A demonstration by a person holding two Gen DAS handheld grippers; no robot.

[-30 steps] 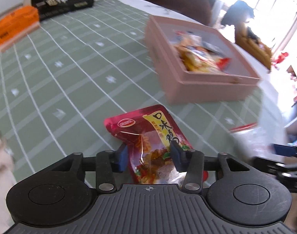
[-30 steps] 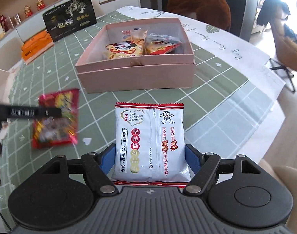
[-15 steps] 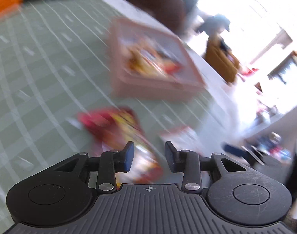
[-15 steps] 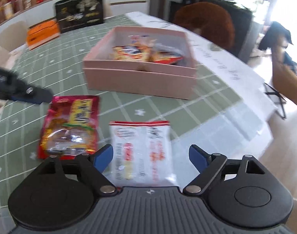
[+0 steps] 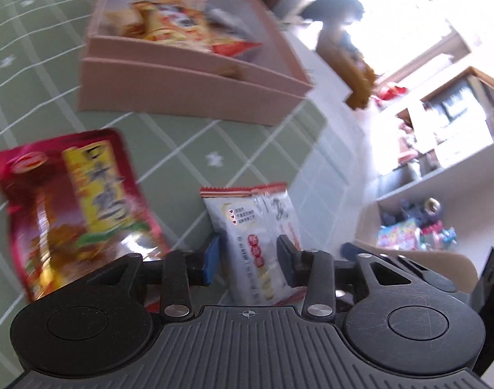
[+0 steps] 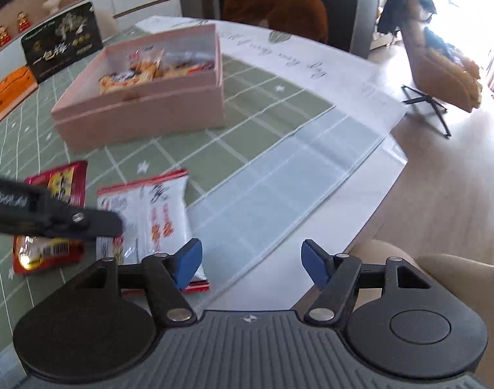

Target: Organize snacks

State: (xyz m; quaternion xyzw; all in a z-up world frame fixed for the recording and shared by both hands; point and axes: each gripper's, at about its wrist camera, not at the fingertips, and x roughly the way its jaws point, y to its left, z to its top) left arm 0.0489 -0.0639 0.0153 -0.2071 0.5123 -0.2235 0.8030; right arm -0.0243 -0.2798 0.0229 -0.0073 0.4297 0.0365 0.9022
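Fingers (image 5: 211, 259) of the left gripper (image 5: 248, 259) just opening, straddling — not pressing — the flat white foil snack packet (image 5: 256, 227), long axis toward the pink cardboard box (image 5: 188, 87); right gripper (image 6: 250, 261) closing, empty.

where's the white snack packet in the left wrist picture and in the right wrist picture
Left wrist: white snack packet lies low at centre, between the left gripper fingers.
Right wrist: white snack packet lies lower left, partly behind that gripper's finger.
Shared landmark: pink box, beyond the packet in both.
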